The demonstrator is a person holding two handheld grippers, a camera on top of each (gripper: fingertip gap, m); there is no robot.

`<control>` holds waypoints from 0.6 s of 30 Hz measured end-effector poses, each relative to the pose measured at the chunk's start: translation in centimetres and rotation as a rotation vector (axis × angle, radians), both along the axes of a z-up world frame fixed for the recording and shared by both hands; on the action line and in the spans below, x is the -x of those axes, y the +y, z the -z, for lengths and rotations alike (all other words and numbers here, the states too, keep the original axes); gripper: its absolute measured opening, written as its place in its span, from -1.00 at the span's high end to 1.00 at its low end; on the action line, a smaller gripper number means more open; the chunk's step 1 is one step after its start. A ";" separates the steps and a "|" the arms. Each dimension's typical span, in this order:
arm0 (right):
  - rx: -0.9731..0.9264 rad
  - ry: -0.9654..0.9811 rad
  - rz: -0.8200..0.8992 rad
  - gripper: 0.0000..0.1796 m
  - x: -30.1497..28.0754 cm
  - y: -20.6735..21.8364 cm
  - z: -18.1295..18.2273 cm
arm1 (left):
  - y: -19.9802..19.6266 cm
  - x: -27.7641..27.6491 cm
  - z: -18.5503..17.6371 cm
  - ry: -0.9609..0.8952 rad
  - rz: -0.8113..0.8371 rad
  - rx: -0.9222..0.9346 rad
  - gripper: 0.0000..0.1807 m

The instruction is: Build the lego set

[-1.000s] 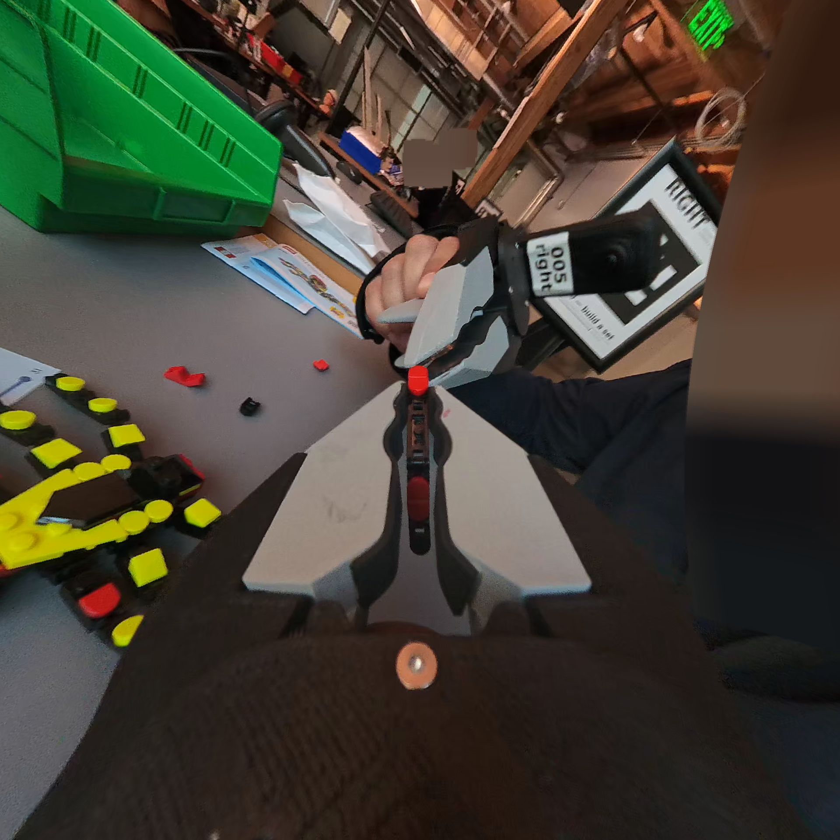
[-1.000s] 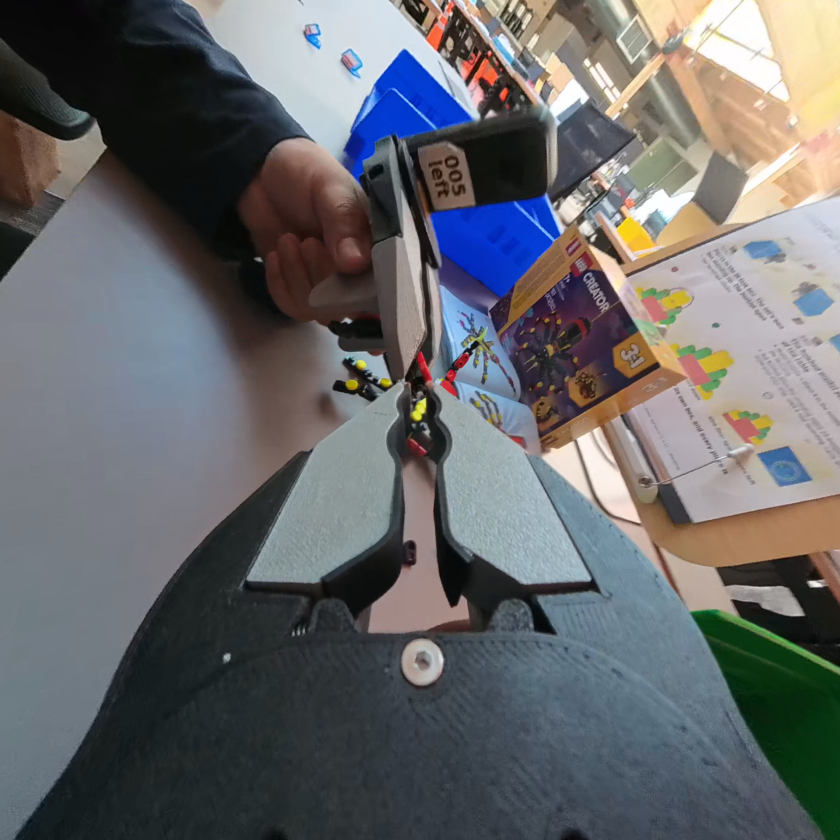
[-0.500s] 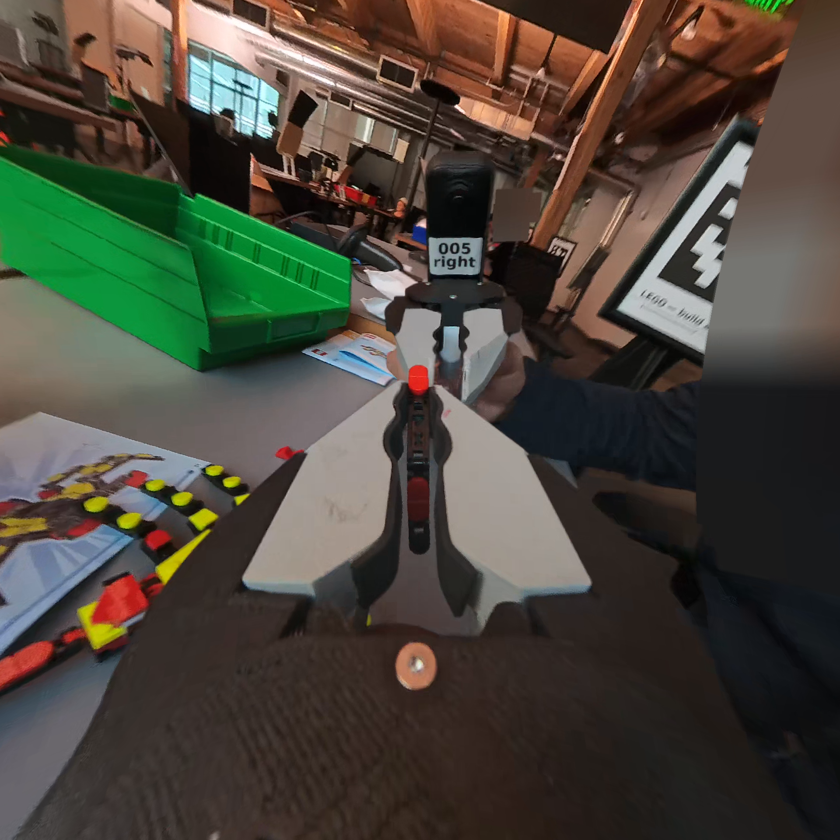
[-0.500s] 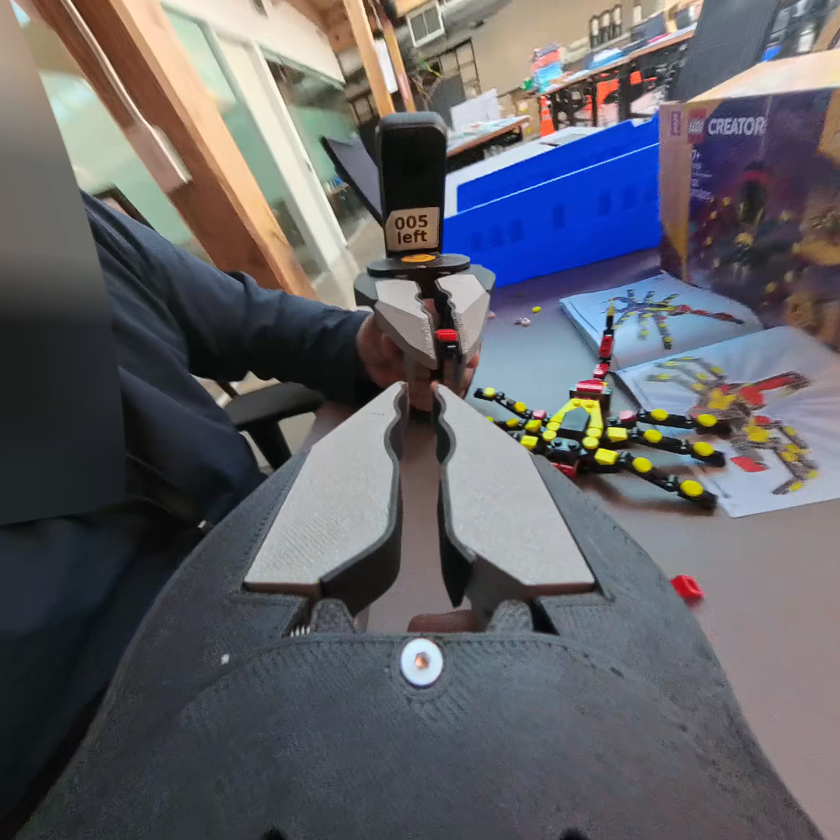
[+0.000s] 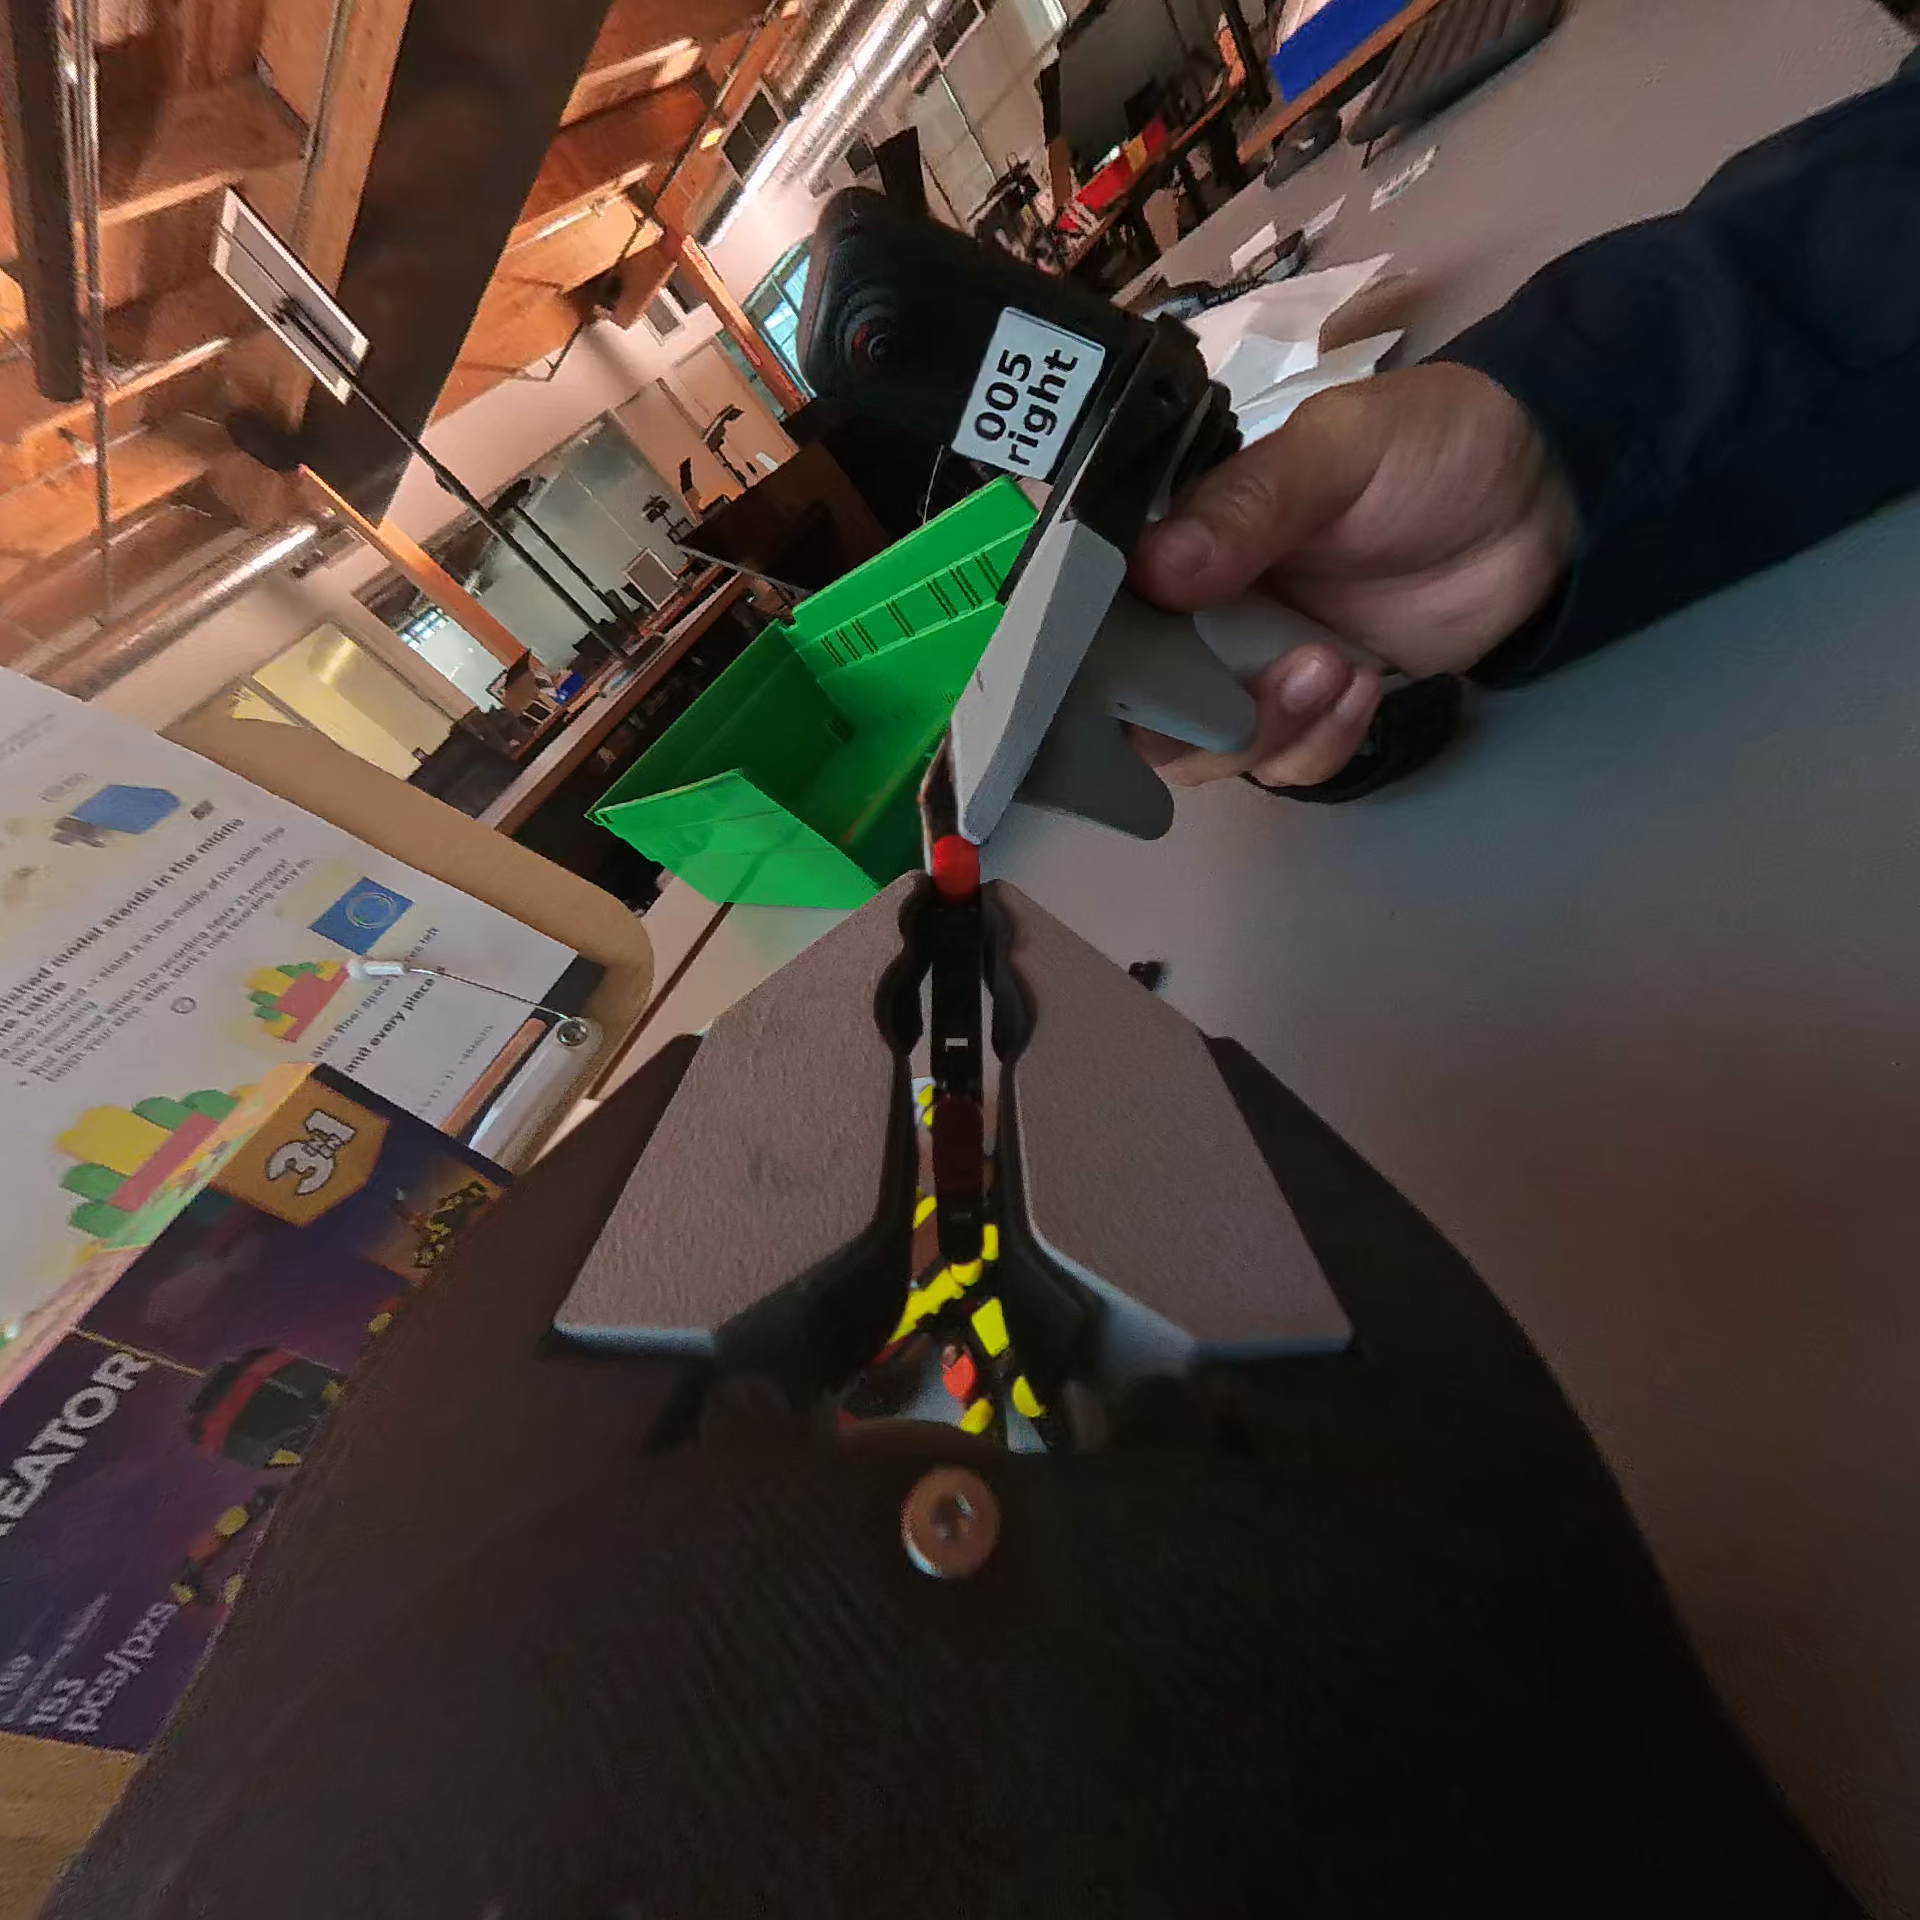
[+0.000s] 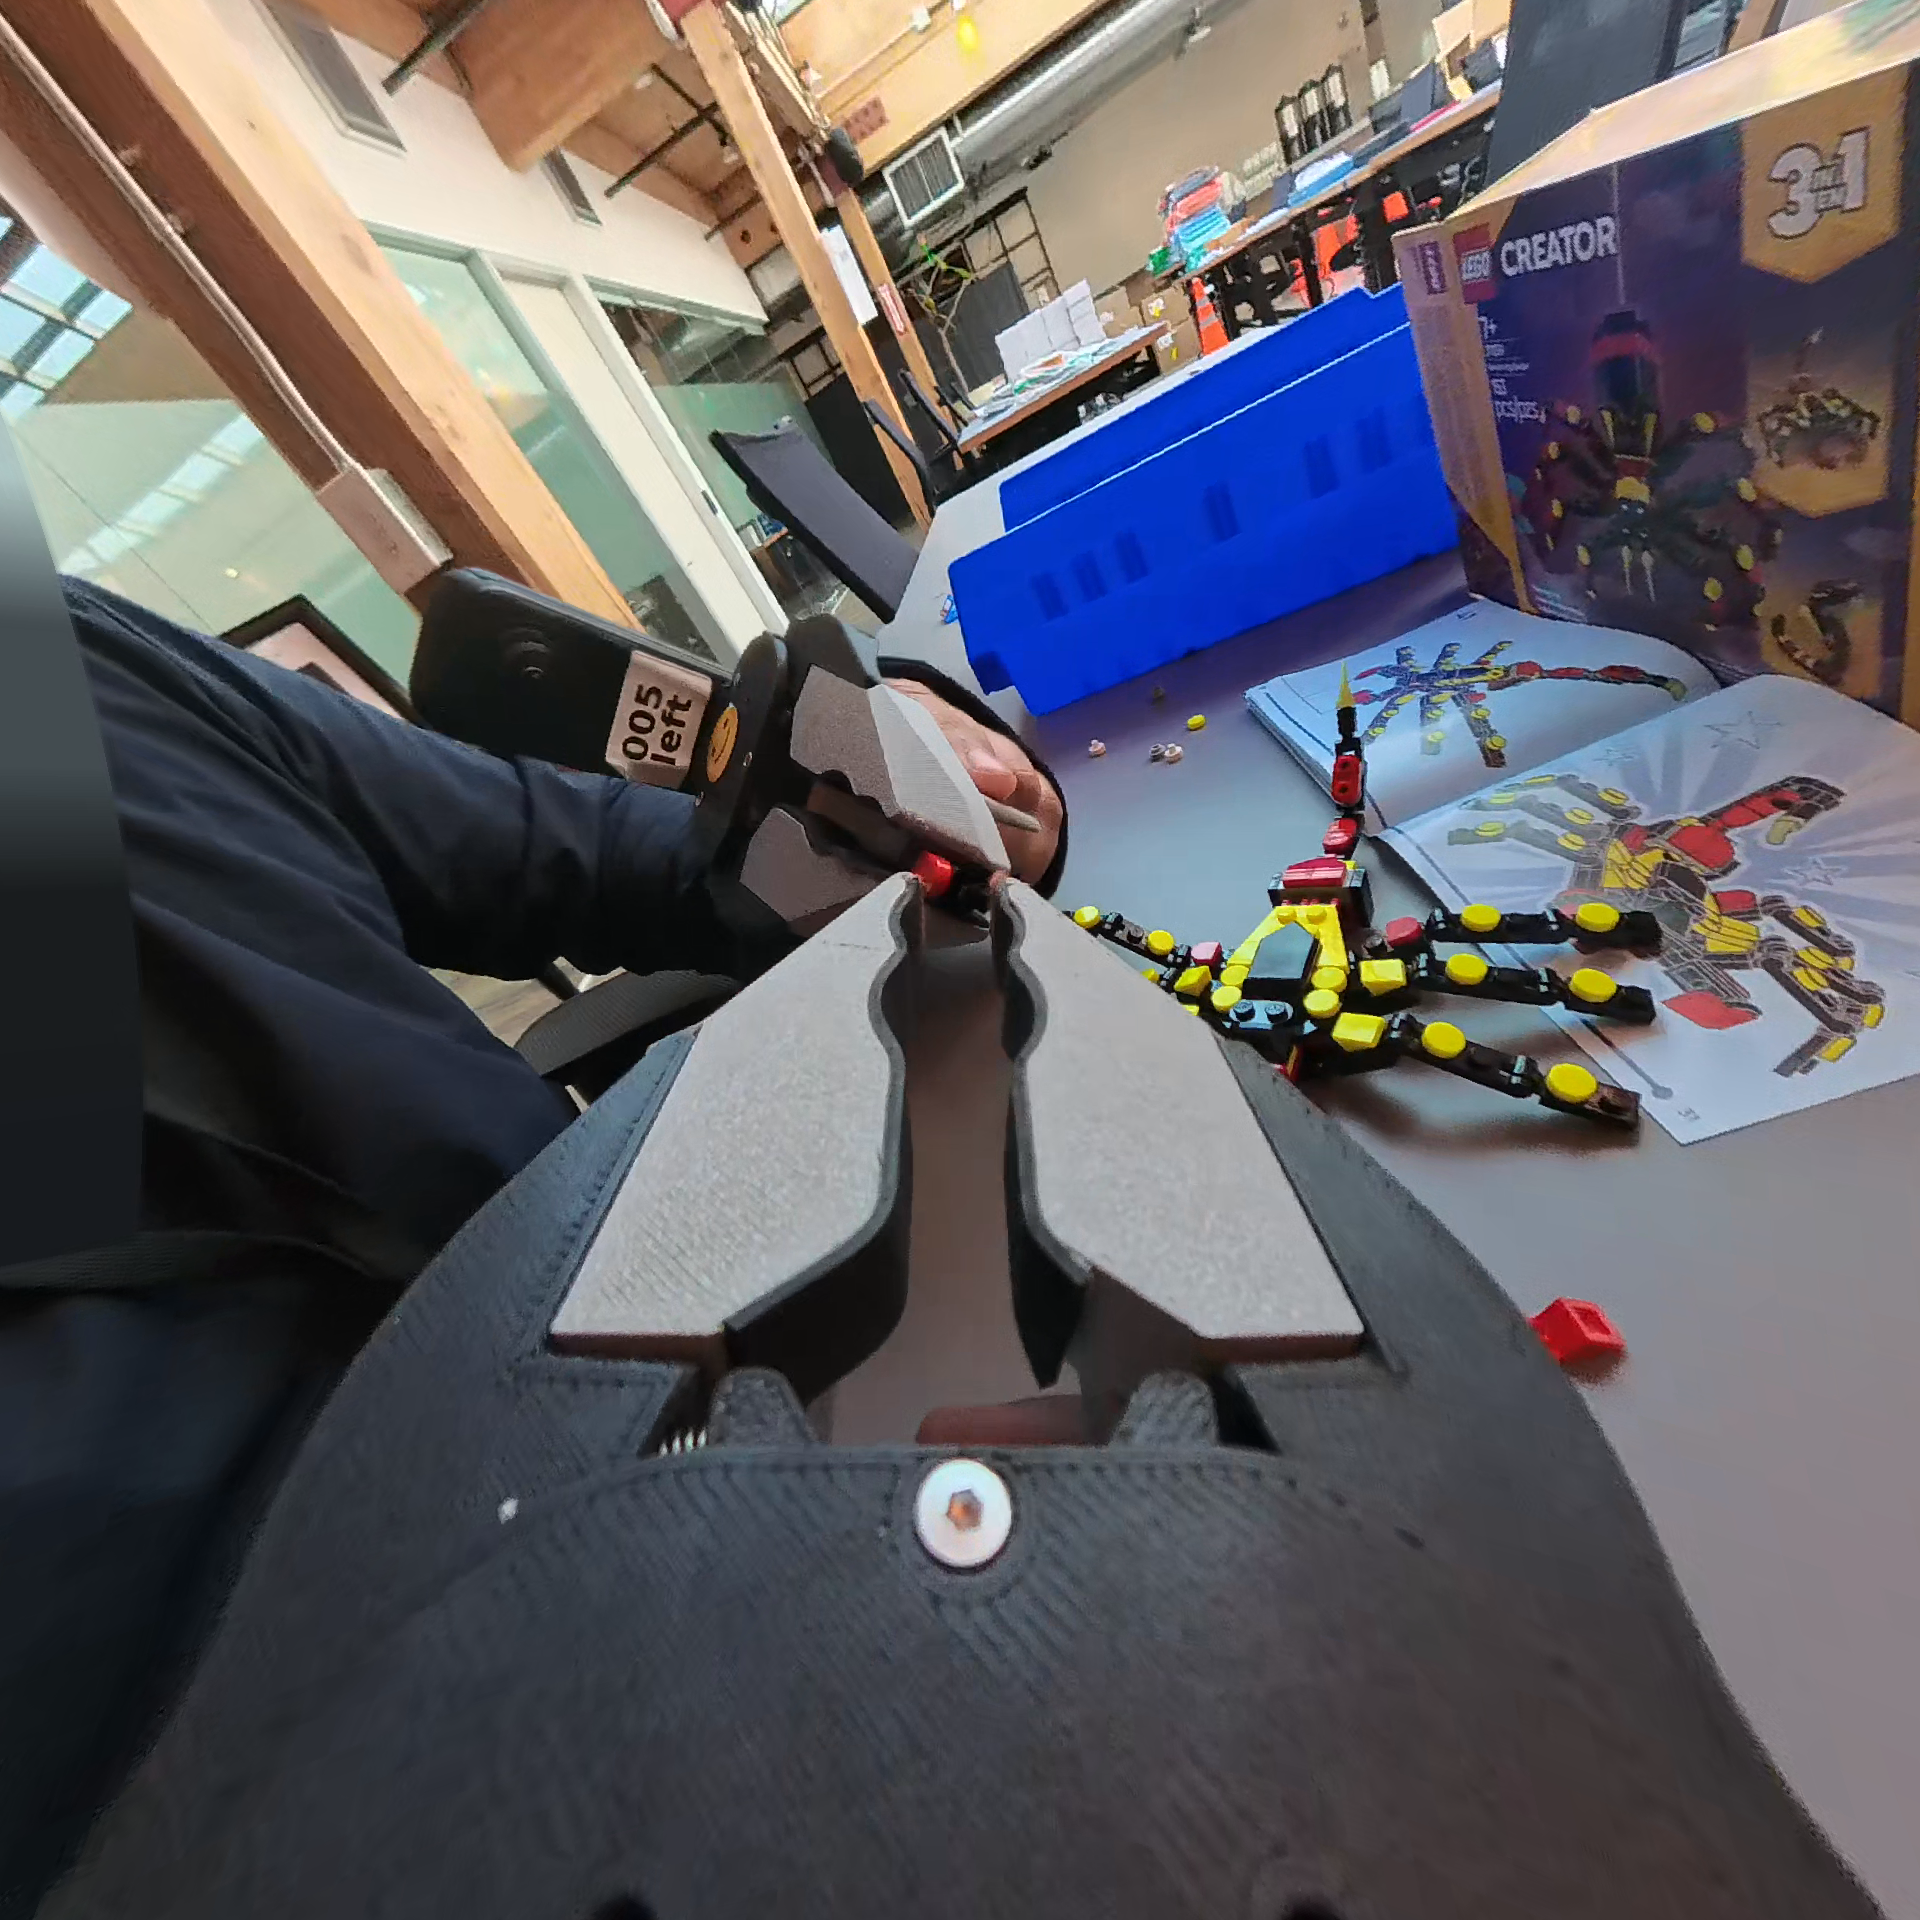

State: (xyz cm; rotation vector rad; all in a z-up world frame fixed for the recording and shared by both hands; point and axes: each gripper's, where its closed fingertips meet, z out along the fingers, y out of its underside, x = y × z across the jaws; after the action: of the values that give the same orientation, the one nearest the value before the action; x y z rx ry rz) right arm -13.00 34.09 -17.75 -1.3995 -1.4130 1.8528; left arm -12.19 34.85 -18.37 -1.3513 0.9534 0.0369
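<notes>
Holding: the left tongs [image 5: 954, 914] are clenched on a thin black leg piece [image 5: 954, 1023] with a red tip [image 5: 954, 864]; it runs along the slot between the two fingers and the red tip sticks out in front.
Right tongs: the right tongs [image 6: 954, 902] are released, with a clear gap between the fingers and nothing inside; their tips stand just beside the red tip [image 6: 932, 871] held by the other tongs.
Handling, as I judge: the leg piece is very light, stiff in each link but jointed, so it can bend or come apart if squeezed on a joint. It is better to take it on the flat sides of a link, near the end that must connect.
Model: the spider model [image 6: 1309, 966] lies on the grey bench [image 6: 1714, 1455], partly on the open instruction booklet [image 6: 1704, 894]. It has a black and yellow body, black legs with round yellow studs, and a red and black tail standing upward.
Fragility: the thin legs probably detach easily, so press on the body.
Loose part: a small red brick [image 6: 1576, 1329] lies alone on the bench, apart from the model.
Behind: the set box [image 6: 1683, 395] and a blue bin [image 6: 1205, 551].
</notes>
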 end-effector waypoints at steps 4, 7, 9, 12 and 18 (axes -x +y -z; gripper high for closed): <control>-0.034 0.006 0.019 0.92 0.6 0.5 0.3 | 0.7 0.6 0.4 0.072 -0.026 -0.019 0.95; -0.115 0.000 0.034 0.94 1.4 1.2 0.4 | 1.6 1.5 0.8 0.185 -0.081 -0.066 0.95; -0.210 0.021 0.056 0.94 2.0 1.6 -0.1 | 2.2 2.3 0.4 0.251 -0.136 -0.123 0.94; -0.391 0.102 0.072 0.94 2.1 1.4 -1.3 | 2.3 3.1 -0.1 0.279 -0.176 -0.146 0.87; -0.678 0.118 0.145 0.93 2.9 1.4 -1.3 | 2.6 4.8 0.3 0.329 -0.188 -0.180 0.93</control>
State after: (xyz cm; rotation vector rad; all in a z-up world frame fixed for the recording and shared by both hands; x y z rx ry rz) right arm -15.86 35.53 -16.47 -0.9940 -1.6155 1.1690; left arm -17.01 37.45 -18.63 -1.2845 1.0649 0.4906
